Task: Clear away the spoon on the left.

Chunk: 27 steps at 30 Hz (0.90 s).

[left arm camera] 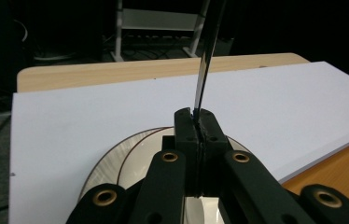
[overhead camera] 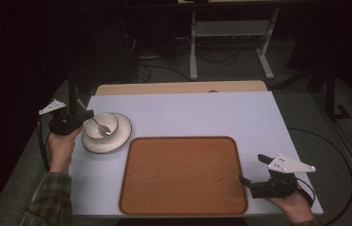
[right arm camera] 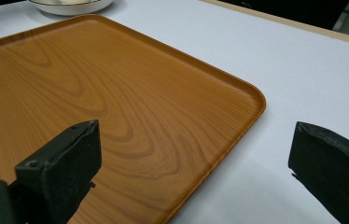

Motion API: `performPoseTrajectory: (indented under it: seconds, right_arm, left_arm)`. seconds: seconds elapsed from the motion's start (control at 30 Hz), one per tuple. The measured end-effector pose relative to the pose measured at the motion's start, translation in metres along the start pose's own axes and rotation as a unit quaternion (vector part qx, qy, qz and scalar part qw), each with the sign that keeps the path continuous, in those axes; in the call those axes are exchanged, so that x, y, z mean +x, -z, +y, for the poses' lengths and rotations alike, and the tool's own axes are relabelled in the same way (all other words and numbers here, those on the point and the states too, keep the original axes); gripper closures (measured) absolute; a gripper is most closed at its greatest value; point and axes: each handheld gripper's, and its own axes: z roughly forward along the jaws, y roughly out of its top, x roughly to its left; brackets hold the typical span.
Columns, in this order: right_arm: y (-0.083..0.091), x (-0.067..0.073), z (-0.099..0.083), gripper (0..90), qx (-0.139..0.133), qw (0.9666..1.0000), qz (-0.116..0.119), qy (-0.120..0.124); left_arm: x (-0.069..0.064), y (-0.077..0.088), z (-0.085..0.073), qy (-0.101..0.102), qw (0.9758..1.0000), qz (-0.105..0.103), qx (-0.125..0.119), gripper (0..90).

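Now the left tongs (left arm camera: 199, 122) pinch a spoon handle.
Clenched on the thin metal handle of the spoon (overhead camera: 102, 128), they sit at the bowl (overhead camera: 109, 121) on its plate (overhead camera: 123, 135) (far left of the desk (overhead camera: 188, 113)); the wooden tray (overhead camera: 183, 176) lies in the middle, and the right tongs (overhead camera: 254, 169) gape, holding nothing, at its right edge.

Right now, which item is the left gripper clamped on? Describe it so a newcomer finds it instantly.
Start at the big wooden tray on the white table top; just beyond its far-left corner sits a white plate carrying a white bowl. The item is the metal spoon in that bowl, its thin handle pinched in the left gripper. It is the one slim, shiny metal piece among white crockery.
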Motion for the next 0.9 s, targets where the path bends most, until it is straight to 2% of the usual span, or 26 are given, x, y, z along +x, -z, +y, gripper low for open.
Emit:
performPoseTrajectory:
  seconds: [0.5,0.63,0.9]
  right_arm:
    - [0.0,0.0,0.0,2.0,0.001,1.0,0.0,0.001]
    - [0.0,0.0,0.0,2.0,0.0,1.0,0.001,0.0]
    - [0.001,0.0,0.0,2.0,-0.002,1.0,0.0,0.001]
  left_arm:
    - [-0.002,0.022,0.015,-0.005,0.9996,0.003,-0.028,88.8]
    - [-0.005,0.029,0.02,-0.004,0.9994,-0.004,-0.035,88.8]
    - [-0.02,0.037,0.03,-0.017,0.9991,-0.023,-0.031,88.8]
